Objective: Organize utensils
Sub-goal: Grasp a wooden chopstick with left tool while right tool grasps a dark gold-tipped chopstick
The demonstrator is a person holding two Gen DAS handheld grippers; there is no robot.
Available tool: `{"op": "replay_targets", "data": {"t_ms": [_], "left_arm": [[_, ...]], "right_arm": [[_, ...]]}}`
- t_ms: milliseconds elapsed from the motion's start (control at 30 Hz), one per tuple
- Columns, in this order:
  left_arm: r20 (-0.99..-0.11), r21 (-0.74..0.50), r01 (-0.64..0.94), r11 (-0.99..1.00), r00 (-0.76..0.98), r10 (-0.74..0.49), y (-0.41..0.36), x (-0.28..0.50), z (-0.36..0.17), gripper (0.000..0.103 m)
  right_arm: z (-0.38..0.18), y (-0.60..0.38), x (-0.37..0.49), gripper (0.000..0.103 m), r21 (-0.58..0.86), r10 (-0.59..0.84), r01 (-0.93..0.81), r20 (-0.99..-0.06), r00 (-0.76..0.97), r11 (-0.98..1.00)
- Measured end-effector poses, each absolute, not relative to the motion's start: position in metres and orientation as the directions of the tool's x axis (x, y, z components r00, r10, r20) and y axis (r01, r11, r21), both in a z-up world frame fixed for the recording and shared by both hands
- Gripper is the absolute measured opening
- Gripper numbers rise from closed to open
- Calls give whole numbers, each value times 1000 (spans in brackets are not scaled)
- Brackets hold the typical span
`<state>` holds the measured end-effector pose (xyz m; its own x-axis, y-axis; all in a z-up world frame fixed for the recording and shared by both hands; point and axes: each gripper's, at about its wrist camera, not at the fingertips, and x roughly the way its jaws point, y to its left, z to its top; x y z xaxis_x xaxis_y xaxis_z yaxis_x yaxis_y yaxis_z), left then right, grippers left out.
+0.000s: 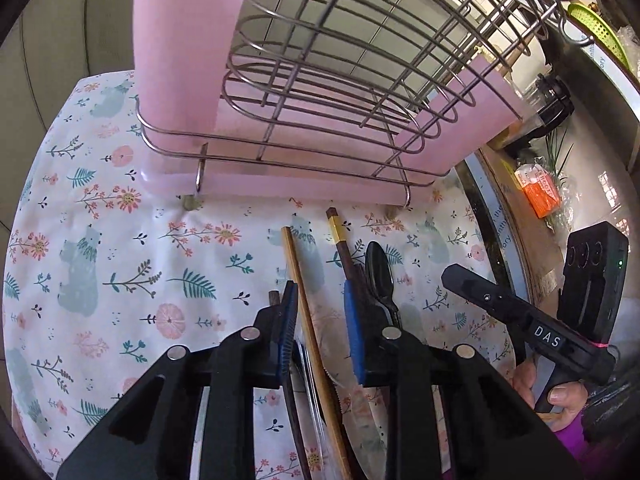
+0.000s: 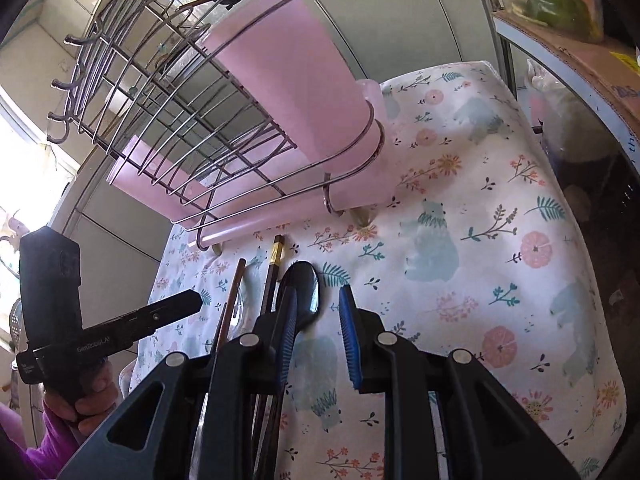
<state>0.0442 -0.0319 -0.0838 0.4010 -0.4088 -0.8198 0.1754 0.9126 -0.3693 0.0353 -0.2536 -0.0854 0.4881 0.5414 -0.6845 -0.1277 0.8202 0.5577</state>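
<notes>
Left wrist view: a light wooden chopstick, a dark chopstick with a gold band and a black spoon lie side by side on the floral tablecloth, all pointing toward the wire drying rack. The left gripper hangs above them with its blue-padded jaws parted; the light chopstick runs through the gap between them, gripped by neither pad. The dark chopstick passes under the right-hand pad, and the spoon lies just outside it. Whether the pads touch the cloth cannot be told.

Right wrist view: the same spoon, banded chopstick and light chopstick lie left of centre. The right gripper is likewise parted and holds nothing; its left pad overlaps the spoon's bowl, while bare cloth shows between the pads.

The rack stands just beyond the utensil tips, on a pink tray with a pink cup at one end. Each view shows the other gripper's body, held in a hand, at its edge.
</notes>
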Motion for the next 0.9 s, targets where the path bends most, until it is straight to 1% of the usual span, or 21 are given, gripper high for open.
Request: {"op": "replay_targets", "data": {"t_ms": [200,233,267,367,533,633,800,900], "left_arm": [[-853,-303,183,935,385,-352,-52,59,-97,23],[-857,-292,183,939,385,-341,-55,62,-99,22],[-863,-276,181,944,387,-326,-57,64,-102,18],[-872,-234,179,956,395,-288,-62,69,-107,12],[-889,-218,161,963,374,-264,-65,74,-119,12],[-888,-232,147,961,371,-271,-68,78,-123,11],[-863,-330,109,938,368,-346,-54,76,-118,11],[-850,-349,93,932,388,-357,-42,74,-113,11]], "right_arm": [[-90,-252,37,22,558,546,-132,-689,477,819],[-90,-252,37,22,560,547,-131,-688,476,818],[-91,-253,38,22,561,549,-130,-688,475,817],[-94,-254,39,22,564,551,-128,-690,469,815],[-99,-254,42,22,569,555,-125,-694,459,813],[-102,-251,45,22,569,559,-129,-697,450,812],[-108,-246,49,22,572,565,-128,-705,430,810],[-112,-243,52,22,579,573,-123,-710,410,806]]}}
